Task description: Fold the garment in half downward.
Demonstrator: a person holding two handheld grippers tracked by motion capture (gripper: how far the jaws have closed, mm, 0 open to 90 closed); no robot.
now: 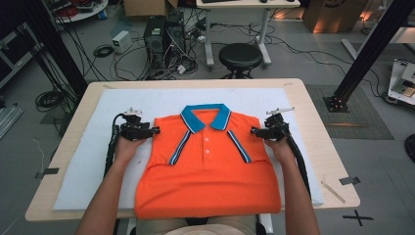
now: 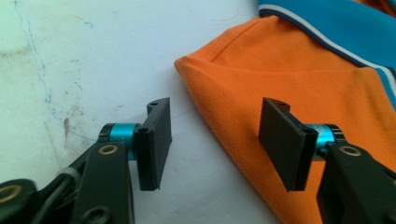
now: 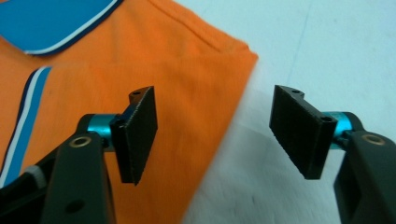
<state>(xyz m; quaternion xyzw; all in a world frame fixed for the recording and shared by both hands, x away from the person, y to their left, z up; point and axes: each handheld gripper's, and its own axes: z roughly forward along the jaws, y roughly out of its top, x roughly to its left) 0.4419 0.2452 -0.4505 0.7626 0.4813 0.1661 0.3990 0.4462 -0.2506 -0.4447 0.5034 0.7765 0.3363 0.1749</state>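
Note:
An orange polo shirt (image 1: 208, 166) with a blue collar (image 1: 206, 116) lies folded on the white mat (image 1: 93, 161), sleeves tucked across its front. My left gripper (image 1: 155, 130) rests at the shirt's left shoulder edge, jaws apart. In the left gripper view the left gripper (image 2: 224, 144) straddles the folded edge of the shirt (image 2: 289, 74), one pad over the mat and one over the cloth, neither pressing. My right gripper (image 1: 254, 130) sits at the right shoulder edge. In the right gripper view the right gripper (image 3: 219, 135) likewise spans the edge of the shirt (image 3: 187, 88), open.
The mat covers a wooden table (image 1: 313, 122). Beyond the far edge stand a black stool (image 1: 240, 56), a computer tower (image 1: 155, 39) and tangled cables on the floor. A black frame post (image 1: 372, 49) rises at the right. Bare mat lies left and right of the shirt.

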